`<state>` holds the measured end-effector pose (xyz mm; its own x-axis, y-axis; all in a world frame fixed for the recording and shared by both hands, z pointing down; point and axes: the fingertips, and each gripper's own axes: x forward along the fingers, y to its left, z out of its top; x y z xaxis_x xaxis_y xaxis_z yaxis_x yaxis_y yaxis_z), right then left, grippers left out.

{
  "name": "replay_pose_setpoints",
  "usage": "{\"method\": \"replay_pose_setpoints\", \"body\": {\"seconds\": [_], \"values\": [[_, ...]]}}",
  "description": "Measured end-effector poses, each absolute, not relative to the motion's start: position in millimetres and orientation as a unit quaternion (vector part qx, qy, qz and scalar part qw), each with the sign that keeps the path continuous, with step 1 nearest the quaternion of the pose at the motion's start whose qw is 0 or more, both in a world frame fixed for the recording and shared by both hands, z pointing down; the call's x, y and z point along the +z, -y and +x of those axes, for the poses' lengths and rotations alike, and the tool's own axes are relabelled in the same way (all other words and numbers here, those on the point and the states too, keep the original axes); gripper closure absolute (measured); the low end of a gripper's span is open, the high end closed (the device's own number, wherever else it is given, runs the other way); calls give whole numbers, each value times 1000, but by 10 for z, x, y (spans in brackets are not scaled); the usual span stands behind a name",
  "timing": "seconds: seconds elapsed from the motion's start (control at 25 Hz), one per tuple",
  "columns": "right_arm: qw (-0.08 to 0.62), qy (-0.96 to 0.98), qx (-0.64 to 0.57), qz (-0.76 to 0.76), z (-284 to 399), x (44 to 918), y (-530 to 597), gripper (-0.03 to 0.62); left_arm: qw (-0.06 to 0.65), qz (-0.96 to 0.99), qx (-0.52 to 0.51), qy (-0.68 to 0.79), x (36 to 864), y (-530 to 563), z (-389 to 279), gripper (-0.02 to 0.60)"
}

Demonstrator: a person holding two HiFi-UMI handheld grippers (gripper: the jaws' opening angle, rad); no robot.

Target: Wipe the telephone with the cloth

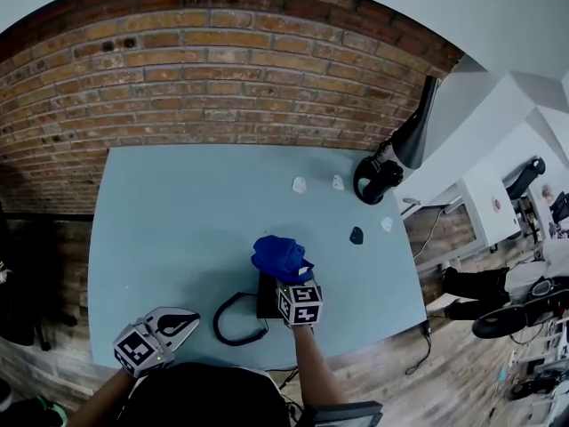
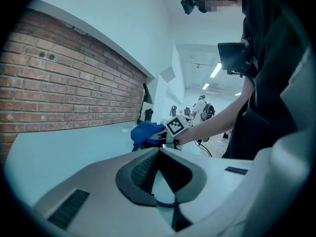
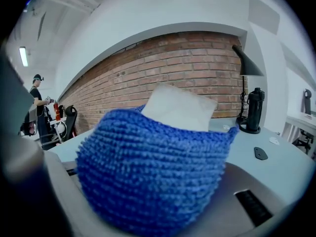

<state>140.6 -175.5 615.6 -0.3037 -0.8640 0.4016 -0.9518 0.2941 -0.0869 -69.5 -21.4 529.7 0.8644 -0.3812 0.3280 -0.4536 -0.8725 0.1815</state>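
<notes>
— Clamping the blue cloth (image 1: 279, 256), your right gripper (image 1: 284, 278) is holding it over the black telephone (image 1: 265, 301) at the near edge of the table (image 1: 178, 212).
— And your left gripper (image 1: 180, 325) is showing closed, empty jaws (left of the curled cord (image 1: 218, 320)).

I look down on a pale blue table (image 1: 178, 212) pushed against a red brick wall (image 1: 222, 69). At its far right corner stands a black desk lamp (image 1: 391, 163), its round base on the tabletop. Near the lamp lie three small white scraps (image 1: 300, 184): two side by side to its left, and one closer to me by the table's right edge, with a small dark flat piece (image 1: 356, 235) near it. A black cable (image 1: 418, 356) hangs off the near right corner over the wood-plank floor (image 1: 462, 363). White desks (image 1: 498, 176) stand off to my right, and a person (image 3: 37, 102) stands well back in the room.
</notes>
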Motion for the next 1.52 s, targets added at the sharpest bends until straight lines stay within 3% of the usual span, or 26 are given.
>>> {"method": "replay_pose_setpoints", "body": {"seconds": [1.52], "values": [[155, 777, 138, 594, 1345, 6414, 1277, 465, 135, 955, 130, 228, 5371, 90, -721, 560]]}}
